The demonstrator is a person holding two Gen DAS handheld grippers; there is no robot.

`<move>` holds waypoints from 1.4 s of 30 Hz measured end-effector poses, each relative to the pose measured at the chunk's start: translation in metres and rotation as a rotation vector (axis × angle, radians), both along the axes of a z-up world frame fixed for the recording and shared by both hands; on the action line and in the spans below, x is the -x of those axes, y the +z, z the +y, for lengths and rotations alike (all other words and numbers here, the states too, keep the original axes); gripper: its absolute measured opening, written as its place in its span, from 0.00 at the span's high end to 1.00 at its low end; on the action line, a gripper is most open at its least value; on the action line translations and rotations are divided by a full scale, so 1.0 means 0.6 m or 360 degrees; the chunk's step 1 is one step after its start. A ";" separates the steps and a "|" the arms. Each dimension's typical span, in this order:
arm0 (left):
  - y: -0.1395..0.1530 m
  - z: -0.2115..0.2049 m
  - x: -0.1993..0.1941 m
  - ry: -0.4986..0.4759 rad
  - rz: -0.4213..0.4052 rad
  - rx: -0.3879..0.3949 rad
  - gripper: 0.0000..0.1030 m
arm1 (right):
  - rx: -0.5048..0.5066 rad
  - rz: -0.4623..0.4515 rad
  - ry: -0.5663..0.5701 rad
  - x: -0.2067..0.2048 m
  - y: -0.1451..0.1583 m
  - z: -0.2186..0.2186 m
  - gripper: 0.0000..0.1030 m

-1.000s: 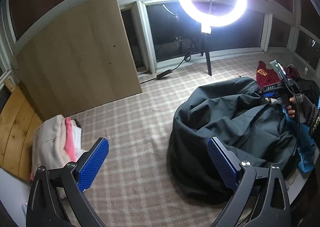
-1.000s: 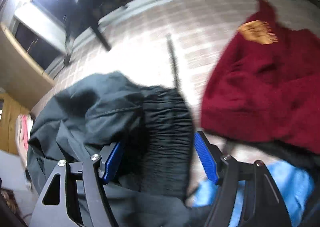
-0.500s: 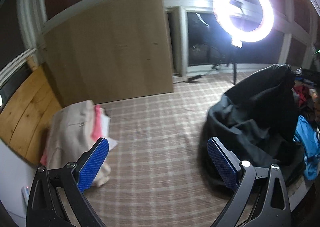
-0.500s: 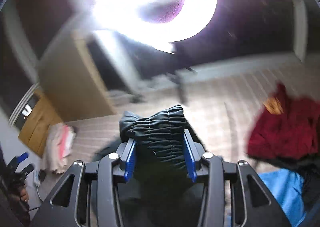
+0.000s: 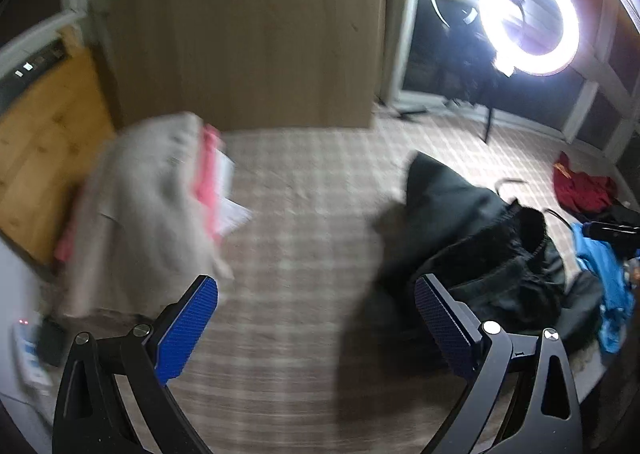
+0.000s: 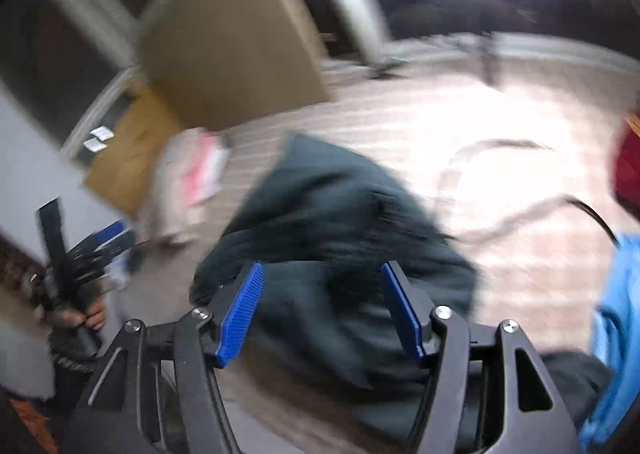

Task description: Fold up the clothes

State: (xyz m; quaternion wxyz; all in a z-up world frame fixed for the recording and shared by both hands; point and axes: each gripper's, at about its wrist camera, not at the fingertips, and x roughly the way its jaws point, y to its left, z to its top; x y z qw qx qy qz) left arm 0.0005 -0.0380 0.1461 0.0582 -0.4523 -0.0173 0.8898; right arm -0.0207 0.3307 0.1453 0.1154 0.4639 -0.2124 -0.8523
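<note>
A dark grey-black garment [image 5: 472,238] lies in a crumpled heap on the checked carpet [image 5: 304,213], right of centre in the left wrist view. My left gripper [image 5: 316,286] is open over bare carpet with nothing between its blue pads, and the heap sits just beyond its right finger. In the blurred right wrist view, my right gripper [image 6: 322,274] hovers over the same dark garment [image 6: 332,205]. Its jaws are opening; the cloth shows between the fingers, but the pads do not press on it. A hand holds the left gripper [image 6: 80,246] at that view's left edge.
A beige and pink pile of clothes [image 5: 148,213] rests on the carpet at the left against a wooden panel [image 5: 40,141]. A red garment [image 5: 580,189] and a blue one [image 5: 604,274] lie at the right. A ring light [image 5: 528,17] on a stand glares at the back, beside a large board [image 5: 248,33].
The right gripper had closed on the dark garment's gathered waistband and lifted it; now its jaws are apart and the garment has dropped into a heap. The left gripper moved nearer the beige pile.
</note>
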 end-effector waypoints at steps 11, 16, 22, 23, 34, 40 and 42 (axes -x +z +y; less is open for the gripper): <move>-0.122 0.115 0.024 -0.0220 -0.0150 0.0244 0.03 | -0.0340 -0.0084 0.0038 0.082 -0.055 -0.036 0.40; -0.156 0.110 0.049 -0.0231 -0.0202 0.0226 0.27 | -0.0595 -0.0260 0.0190 0.140 -0.094 -0.067 0.92; -0.162 0.086 0.047 -0.0248 -0.0278 -0.0196 0.94 | -0.0581 -0.0002 0.0212 0.154 0.030 -0.067 0.94; -0.146 0.074 0.038 -0.0227 -0.0241 -0.0235 0.94 | -0.0582 0.0065 0.0233 0.155 0.060 -0.078 0.94; -0.039 -0.142 -0.112 0.0383 -0.0015 0.0045 0.90 | -0.0391 0.0392 0.0765 0.286 0.224 -0.373 0.75; -0.058 -0.192 -0.158 0.0495 -0.0077 0.0084 0.77 | -0.0484 0.0367 0.0654 0.234 0.166 -0.323 0.47; -0.051 -0.173 -0.144 0.0410 -0.0048 0.0054 0.69 | -0.0464 0.0319 0.0575 0.214 0.132 -0.280 0.45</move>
